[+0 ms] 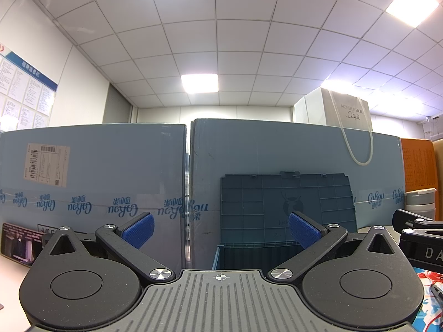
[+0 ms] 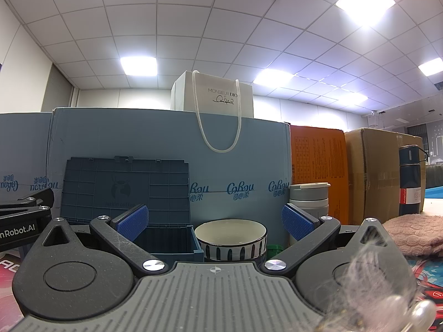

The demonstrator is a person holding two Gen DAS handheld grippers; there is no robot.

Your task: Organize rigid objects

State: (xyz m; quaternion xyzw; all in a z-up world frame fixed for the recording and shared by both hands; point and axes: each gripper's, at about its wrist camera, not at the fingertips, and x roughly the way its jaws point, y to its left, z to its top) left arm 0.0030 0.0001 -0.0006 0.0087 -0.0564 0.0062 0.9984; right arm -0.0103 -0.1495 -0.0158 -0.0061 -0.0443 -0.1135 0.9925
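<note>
A dark blue plastic storage box stands open, its lid leaning back against the big cartons. It also shows in the left wrist view. A striped ceramic bowl sits on another bowl just right of the box. A grey lidded cup stands behind it, and a dark blue flask stands far right. My left gripper is open and empty, facing the box. My right gripper is open and empty, just short of the bowl.
Large blue cartons form a wall behind everything, with a white paper bag on top. An orange box and a brown carton stand to the right. A pink knitted cloth lies at right. A green object sits beside the bowl.
</note>
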